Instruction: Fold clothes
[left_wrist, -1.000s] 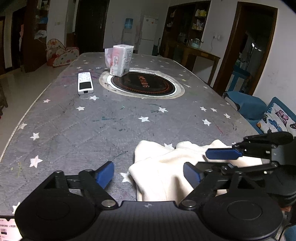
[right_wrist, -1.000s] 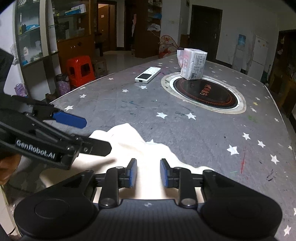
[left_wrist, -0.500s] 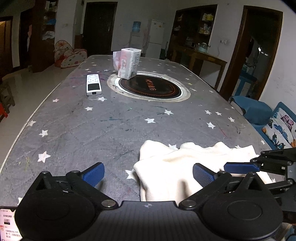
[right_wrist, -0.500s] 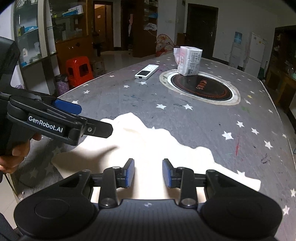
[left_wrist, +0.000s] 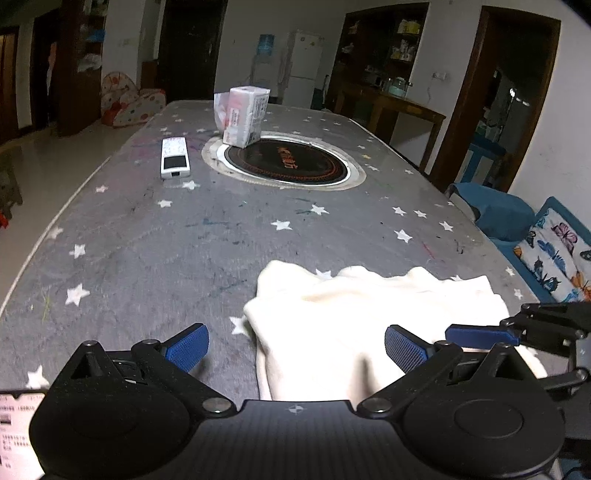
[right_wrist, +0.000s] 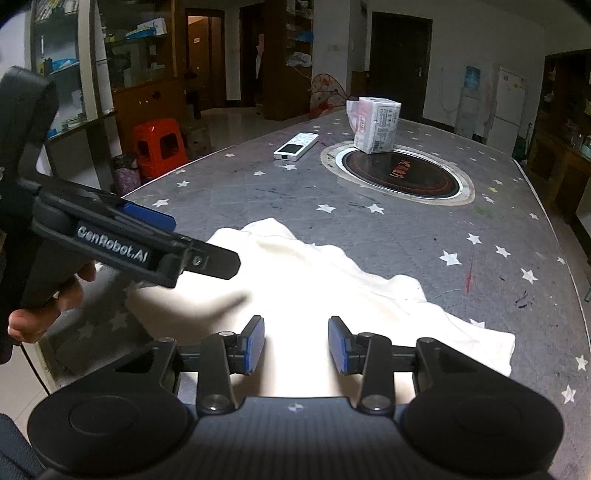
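Where the near edge of the table is reached, one cream garment is seen, lying rumpled and partly folded on the grey star-printed cover. Two grippers are counted. The left gripper is held over the garment's left edge with its jaws spread to their widest; nothing is pressed between the blue pads. The right gripper is held over the garment's near part; its jaws stand fairly narrow and are opening, with cloth seen below the gap but not gripped. One hand is seen on the left gripper's handle in the right wrist view.

Farther up the table, one white remote control is noted, lying flat, left of one round black hotplate set into the surface. One wrapped tissue pack stands on the hotplate's far rim. All three lie well apart from the garment.

The room is dim. One white fridge and one water dispenser are seen against the far wall, one red stool on the floor beside shelving, and one butterfly-print cushion off the table's right side. Part of the garment's right end is hidden in the left wrist view by the right gripper's fingers.
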